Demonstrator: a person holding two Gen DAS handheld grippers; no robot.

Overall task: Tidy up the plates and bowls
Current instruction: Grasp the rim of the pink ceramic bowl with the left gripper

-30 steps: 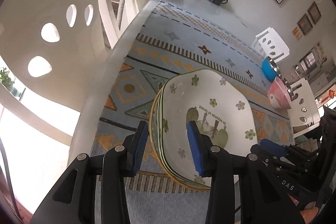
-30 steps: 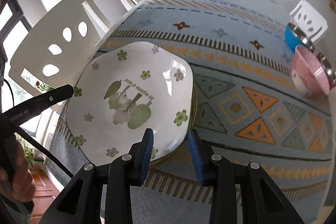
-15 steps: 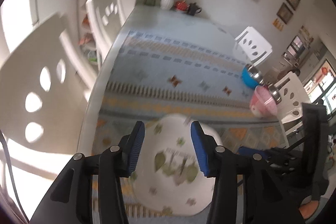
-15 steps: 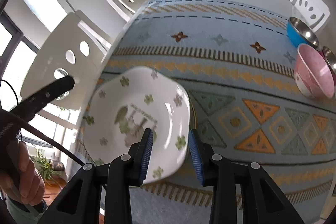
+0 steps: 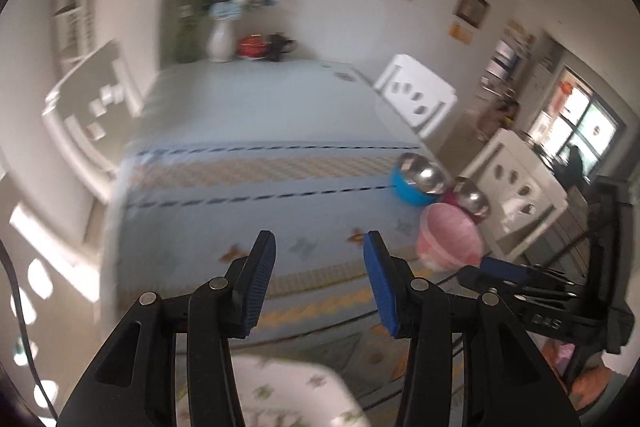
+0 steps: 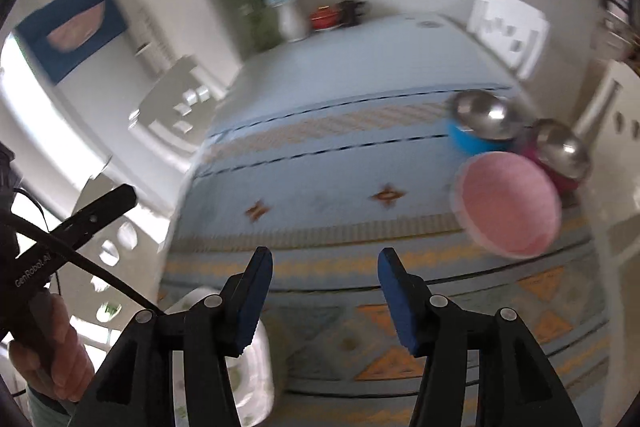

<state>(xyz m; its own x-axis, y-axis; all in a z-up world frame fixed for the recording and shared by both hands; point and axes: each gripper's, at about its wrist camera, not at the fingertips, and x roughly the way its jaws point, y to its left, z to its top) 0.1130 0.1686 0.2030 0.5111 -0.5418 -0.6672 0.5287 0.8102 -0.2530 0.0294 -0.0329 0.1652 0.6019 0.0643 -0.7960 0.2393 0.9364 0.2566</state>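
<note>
The stack of white flowered plates [image 5: 292,395] lies at the near table edge, below my left gripper [image 5: 320,259], which is open and empty above it. The stack also shows in the right wrist view [image 6: 252,371], low left. My right gripper [image 6: 324,275] is open and empty, raised over the table. A pink bowl [image 6: 508,203] sits at the right table edge, with a blue steel-lined bowl [image 6: 480,131] and a magenta steel-lined bowl [image 6: 560,155] behind it. The pink bowl [image 5: 448,239] and the blue bowl [image 5: 416,183] also show in the left wrist view. Both views are blurred.
A patterned blue cloth [image 5: 256,187] covers the table. A white vase [image 5: 222,43], a red pot and a dark teapot stand at the far end. White chairs [image 5: 416,99] line both sides. The right gripper body [image 5: 560,307] is at the left gripper's right.
Both grippers have lifted off and tilted up from the plate stack, which has slid to the bottom of both views. The right gripper's jaws have opened wider. The bowls now sit closer to centre.
</note>
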